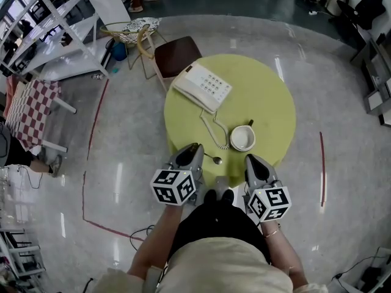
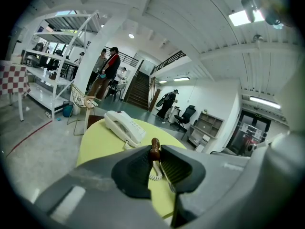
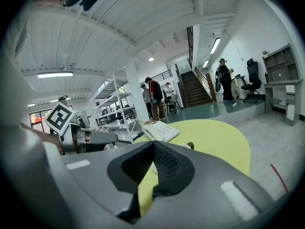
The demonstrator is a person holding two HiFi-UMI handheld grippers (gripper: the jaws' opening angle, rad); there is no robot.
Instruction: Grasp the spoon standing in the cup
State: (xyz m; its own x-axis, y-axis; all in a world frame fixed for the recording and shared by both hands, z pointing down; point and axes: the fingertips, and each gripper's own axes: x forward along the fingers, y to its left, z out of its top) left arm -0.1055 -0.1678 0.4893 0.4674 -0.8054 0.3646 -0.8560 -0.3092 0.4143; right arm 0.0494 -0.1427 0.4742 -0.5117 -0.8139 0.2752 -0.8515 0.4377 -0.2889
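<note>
Spoon [image 2: 154, 147] in left gripper [image 1: 196, 148], outside cup [image 1: 242, 146]

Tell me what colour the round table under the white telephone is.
The round table is yellow-green, clearest in the head view.

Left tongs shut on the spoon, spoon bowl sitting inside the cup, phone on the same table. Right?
Not quite. The head view shows the spoon outside the cup, apart from it, near the table's front edge. The rest holds: the left tongs are shut on the spoon, and the phone is on the same table.
</note>
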